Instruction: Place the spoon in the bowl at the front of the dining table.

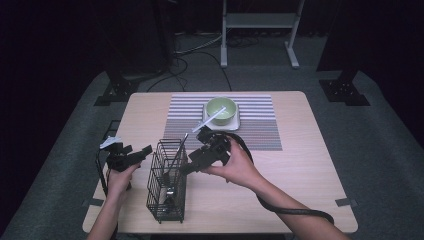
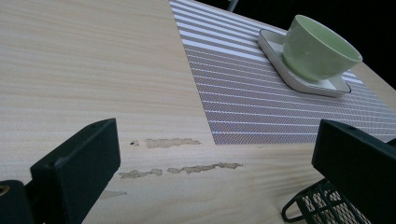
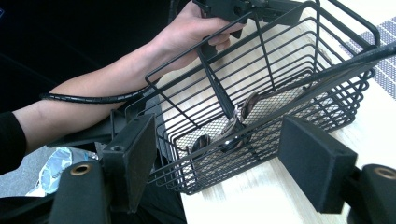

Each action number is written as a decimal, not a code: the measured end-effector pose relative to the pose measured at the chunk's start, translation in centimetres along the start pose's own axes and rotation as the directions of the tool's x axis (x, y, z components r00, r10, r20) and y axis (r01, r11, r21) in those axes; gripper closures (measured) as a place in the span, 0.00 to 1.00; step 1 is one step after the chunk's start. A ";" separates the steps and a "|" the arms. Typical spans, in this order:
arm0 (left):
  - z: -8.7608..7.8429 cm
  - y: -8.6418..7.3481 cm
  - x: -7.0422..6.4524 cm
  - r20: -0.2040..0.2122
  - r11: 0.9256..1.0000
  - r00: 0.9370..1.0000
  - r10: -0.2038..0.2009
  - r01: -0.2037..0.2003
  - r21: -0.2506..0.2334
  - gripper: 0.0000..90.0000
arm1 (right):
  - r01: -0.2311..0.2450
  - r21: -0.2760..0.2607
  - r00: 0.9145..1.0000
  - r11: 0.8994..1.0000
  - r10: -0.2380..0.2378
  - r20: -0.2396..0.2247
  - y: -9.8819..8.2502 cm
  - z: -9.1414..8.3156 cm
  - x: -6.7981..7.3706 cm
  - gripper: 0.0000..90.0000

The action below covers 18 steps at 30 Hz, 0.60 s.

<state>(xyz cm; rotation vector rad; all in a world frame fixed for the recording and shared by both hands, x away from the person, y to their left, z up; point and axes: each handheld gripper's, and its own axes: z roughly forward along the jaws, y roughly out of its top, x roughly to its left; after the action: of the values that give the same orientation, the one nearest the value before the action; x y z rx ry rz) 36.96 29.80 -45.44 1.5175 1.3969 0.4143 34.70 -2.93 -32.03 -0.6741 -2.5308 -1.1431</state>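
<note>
A black wire basket (image 1: 161, 201) stands near the table's front, left of centre, with several utensils (image 3: 233, 131) lying in its bottom. One thin handle (image 1: 180, 147) leans out over its far rim. My right gripper (image 1: 188, 168) is open at the basket's right side; in the right gripper view its jaws (image 3: 217, 135) frame the basket's wall (image 3: 299, 56) without touching it. My left gripper (image 1: 143, 152) is open just left of the basket, holding nothing. In the left gripper view its jaws (image 2: 217, 140) point over bare table toward the green bowl (image 2: 317, 46).
The green bowl (image 1: 221, 110) sits on a white square plate (image 1: 235, 124) on a striped placemat (image 1: 260, 127), with a white spoon (image 1: 210, 120) leaning out of it. A basket corner (image 2: 322, 205) shows low in the left gripper view. The right gripper's cable (image 1: 295, 212) trails across the front right.
</note>
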 end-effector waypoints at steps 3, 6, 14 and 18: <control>0.0 0.0 0.0 0.000 1.000 1.000 0.000 0.000 -0.001 0.00 | 0.002 0.007 1.000 1.000 -0.002 0.001 0.2 0.3 0.0 0.33; 0.0 0.0 0.0 0.000 1.000 1.000 -0.001 0.001 0.000 0.00 | -0.005 0.019 1.000 1.000 0.005 0.000 0.4 0.7 0.0 0.35; 0.0 0.0 0.0 -0.001 1.000 1.000 -0.002 0.002 -0.001 0.00 | -0.011 0.038 0.999 0.999 0.010 0.031 0.4 1.4 -0.2 0.43; 0.0 0.0 0.1 -0.002 1.000 1.000 -0.007 0.007 -0.002 0.00 | -0.015 0.035 0.999 0.999 0.014 0.035 0.4 1.5 -0.3 0.49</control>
<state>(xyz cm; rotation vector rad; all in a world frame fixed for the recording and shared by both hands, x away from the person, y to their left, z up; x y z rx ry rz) 36.96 29.87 -45.44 1.5104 1.4025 0.4125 35.09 -1.65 -32.84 -0.7084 -2.5648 -1.0879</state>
